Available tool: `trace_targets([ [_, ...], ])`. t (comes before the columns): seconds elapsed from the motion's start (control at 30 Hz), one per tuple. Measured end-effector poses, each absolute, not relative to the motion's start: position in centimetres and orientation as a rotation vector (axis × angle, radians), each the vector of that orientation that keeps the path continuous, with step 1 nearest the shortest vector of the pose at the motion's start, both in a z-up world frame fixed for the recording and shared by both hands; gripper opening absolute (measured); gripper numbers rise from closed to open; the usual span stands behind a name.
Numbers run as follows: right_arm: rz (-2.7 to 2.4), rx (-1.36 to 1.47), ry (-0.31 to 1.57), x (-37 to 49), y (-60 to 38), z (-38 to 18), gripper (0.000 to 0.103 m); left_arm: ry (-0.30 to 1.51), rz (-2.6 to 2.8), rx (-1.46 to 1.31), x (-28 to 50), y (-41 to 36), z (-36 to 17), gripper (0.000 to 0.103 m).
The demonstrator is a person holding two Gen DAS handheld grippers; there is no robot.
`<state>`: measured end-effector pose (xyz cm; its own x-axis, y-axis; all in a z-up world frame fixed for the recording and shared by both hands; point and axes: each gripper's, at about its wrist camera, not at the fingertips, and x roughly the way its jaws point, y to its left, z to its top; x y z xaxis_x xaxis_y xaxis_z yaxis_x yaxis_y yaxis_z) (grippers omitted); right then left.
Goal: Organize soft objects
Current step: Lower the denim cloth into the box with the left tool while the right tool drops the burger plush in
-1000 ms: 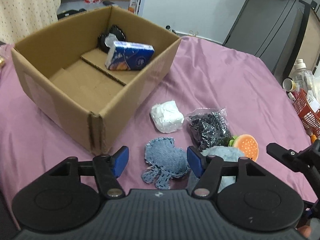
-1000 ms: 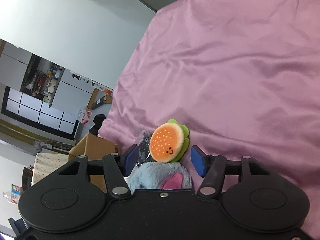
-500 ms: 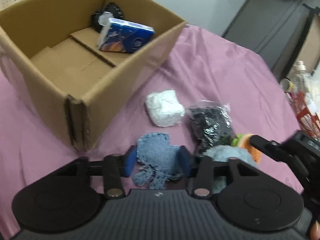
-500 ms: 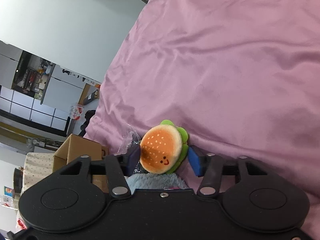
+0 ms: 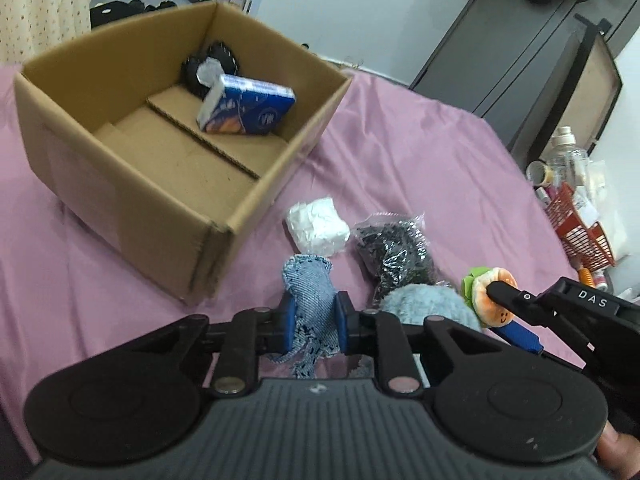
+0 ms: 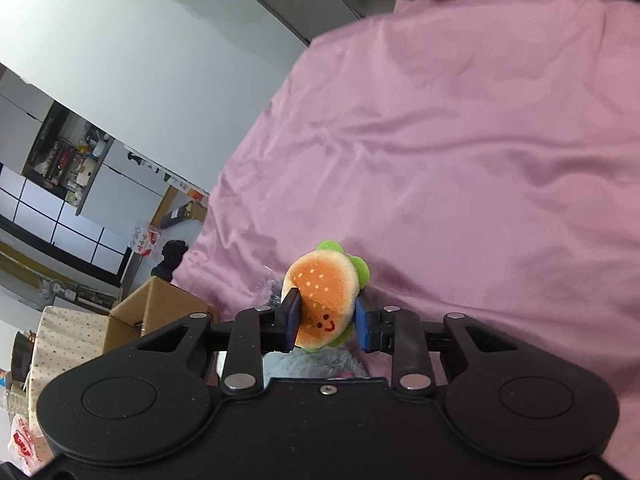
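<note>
The left gripper [image 5: 314, 322] clamps the denim piece [image 5: 310, 292] near the cardboard box [image 5: 132, 184]; the right gripper [image 6: 326, 322] clamps the burger plush [image 6: 324, 300].

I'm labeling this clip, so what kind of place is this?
Probably a lived-in home room: a table under a pink cloth, a dark wardrobe, and a red basket of household clutter.
</note>
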<state>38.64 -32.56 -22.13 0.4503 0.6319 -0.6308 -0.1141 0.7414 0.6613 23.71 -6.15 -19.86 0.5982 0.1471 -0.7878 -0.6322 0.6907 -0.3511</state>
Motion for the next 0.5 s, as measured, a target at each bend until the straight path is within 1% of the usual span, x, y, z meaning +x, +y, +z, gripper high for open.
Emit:
trace_targets([
  [0.27, 0.494, 0.565, 0.944, 37.0, -32.7, -19.8, 0.027, 0.754, 0.449, -0.644, 21.4, -5.7, -16.4, 0.019],
  [0.5, 0.484, 0.529, 0.909, 35.8, -32.1, -18.3, 0.027, 0.726, 0.433, -0.637, 19.8, -4.8, -14.4, 0.019],
])
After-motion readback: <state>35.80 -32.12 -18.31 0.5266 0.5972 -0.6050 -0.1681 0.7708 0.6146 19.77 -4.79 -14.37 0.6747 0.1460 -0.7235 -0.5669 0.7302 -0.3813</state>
